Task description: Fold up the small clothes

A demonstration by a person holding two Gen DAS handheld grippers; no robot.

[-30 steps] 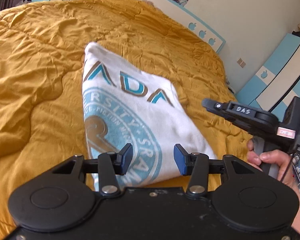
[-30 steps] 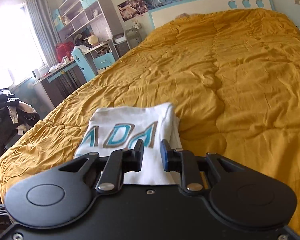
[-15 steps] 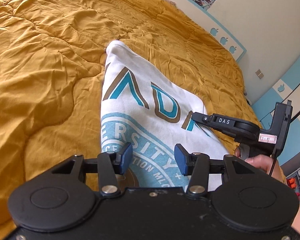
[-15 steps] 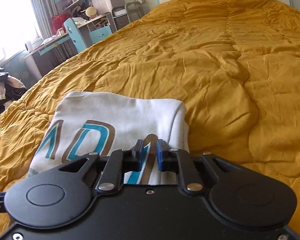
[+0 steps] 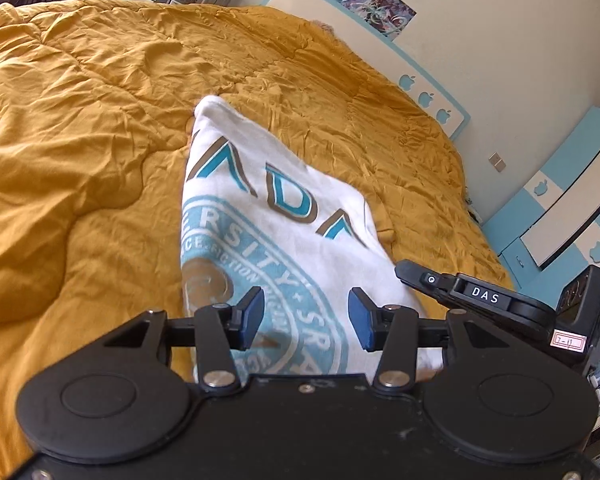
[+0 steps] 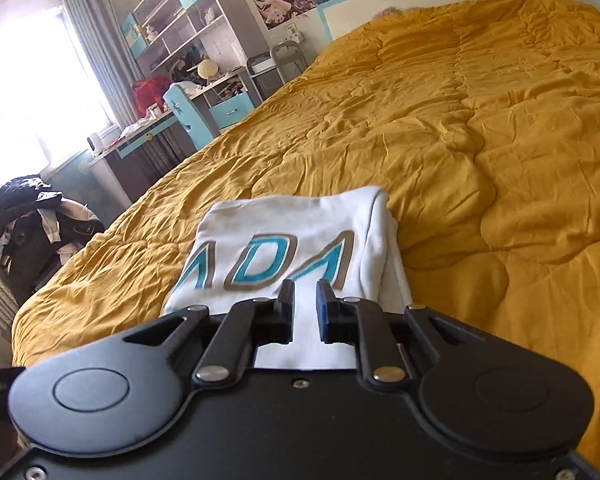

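Both grippers have pulled back from the folded shirt [image 5: 284, 240] on the quilt [image 5: 80, 140], the left gripper [image 5: 305, 320] spread wide over its print, while the right gripper [image 6: 303, 308], jaws just parting slightly, stands nearly closed, gripping nothing.

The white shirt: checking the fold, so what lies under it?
The white shirt rests on the yellow quilt. Folded layers show at its right edge; anything beneath it is covered.
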